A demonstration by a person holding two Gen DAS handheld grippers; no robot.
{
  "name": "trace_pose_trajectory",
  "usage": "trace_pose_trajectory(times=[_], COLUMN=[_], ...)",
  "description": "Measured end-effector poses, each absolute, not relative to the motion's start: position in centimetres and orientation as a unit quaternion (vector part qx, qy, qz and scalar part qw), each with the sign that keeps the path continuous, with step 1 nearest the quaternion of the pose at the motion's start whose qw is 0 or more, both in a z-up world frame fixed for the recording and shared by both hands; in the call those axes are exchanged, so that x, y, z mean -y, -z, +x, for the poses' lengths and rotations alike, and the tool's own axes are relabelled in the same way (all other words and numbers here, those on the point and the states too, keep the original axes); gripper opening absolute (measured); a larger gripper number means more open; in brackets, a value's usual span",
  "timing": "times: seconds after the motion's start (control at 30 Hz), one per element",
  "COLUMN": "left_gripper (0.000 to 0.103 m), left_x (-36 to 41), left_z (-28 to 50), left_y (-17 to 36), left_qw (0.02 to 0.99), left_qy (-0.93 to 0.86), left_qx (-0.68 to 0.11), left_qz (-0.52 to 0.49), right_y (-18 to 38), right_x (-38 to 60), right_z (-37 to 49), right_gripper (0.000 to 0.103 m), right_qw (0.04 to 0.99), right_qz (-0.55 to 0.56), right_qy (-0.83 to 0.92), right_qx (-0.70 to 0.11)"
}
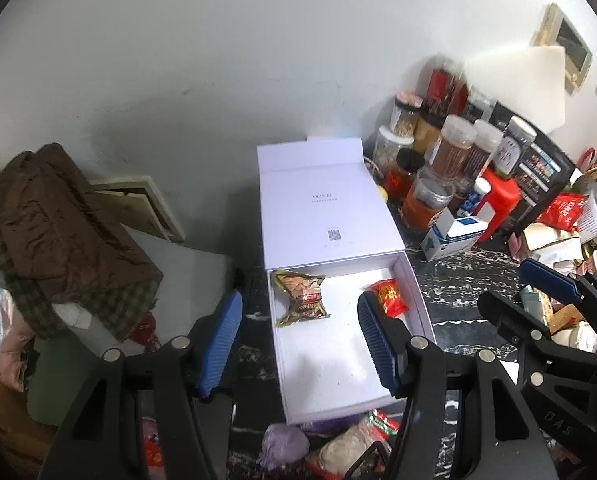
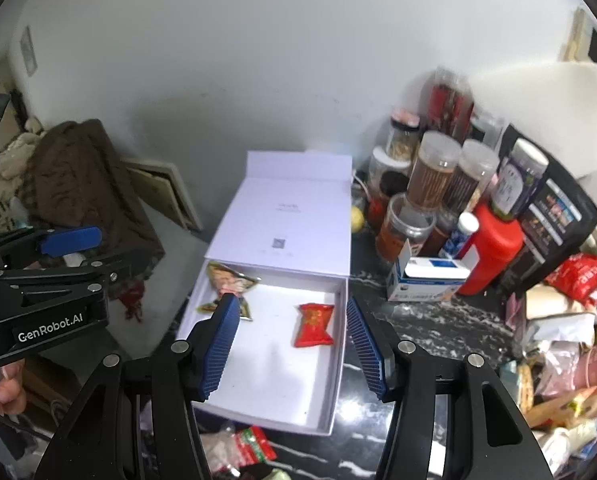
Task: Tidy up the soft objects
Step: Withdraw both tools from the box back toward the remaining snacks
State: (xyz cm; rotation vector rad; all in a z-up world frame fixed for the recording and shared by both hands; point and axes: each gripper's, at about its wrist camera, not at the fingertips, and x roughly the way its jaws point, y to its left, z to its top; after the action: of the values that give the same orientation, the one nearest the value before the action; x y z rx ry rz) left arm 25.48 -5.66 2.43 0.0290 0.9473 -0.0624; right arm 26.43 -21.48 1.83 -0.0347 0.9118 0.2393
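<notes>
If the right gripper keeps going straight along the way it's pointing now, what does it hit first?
Most likely the white box: the right gripper is open and empty, aimed down at the bare floor of the box. The red snack packet lies close to that line, so it could be touched first; depth is hard to judge.

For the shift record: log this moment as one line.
left gripper: open, empty | right gripper: open, empty | white box: lid open | inside: red packet, yellow-brown packet | more packets in front
</notes>
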Motion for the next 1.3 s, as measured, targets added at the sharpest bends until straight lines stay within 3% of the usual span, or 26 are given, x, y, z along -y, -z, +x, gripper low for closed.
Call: trace_pose_trajectory(times=[0.33,0.43,0.7,0.73,0.8,0.87,1.3], left_gripper=[0.060,0.060,0.060,0.061,0.075,0.079,0.079], left_x=[5.4,5.7,6.8,7.0,7.3,7.4,7.8], left_z=[17.6,15.3,9.7,8.9,7.8,6.5,2.2], left_y=[-8.0,-8.7,-9.3,-9.3,-9.1,-9.1,-6.4], left_qw=[0.910,0.913,0.918,0.918,0.919,0.921,0.906], left_qy=[0.000,-0.009,-0.037,-0.038,-0.036,-0.044,-0.067], left_qx=[-0.415,-0.407,-0.394,-0.394,-0.393,-0.387,-0.418], left_qz=[0.010,0.006,-0.006,-0.008,-0.013,-0.015,-0.016], right_y=[-7.3,-8.3,-9.7,-9.8,-9.8,-9.6,-6.8], right_x=[21.6,22.0,23.2,23.4,23.9,24.2,25.3], right_z=[20.0,18.0,12.7,11.9,10.7,9.7,5.8], right_gripper=[0.062,0.068,0.072,0.072,0.072,0.075,0.080], right_qw=[0.907,0.908,0.910,0.909,0.908,0.907,0.891], right_qz=[-0.025,-0.028,-0.049,-0.051,-0.054,-0.057,-0.046], right_qy=[-0.145,-0.152,-0.175,-0.178,-0.183,-0.188,-0.222], right_qx=[-0.395,-0.390,-0.374,-0.373,-0.372,-0.373,-0.394])
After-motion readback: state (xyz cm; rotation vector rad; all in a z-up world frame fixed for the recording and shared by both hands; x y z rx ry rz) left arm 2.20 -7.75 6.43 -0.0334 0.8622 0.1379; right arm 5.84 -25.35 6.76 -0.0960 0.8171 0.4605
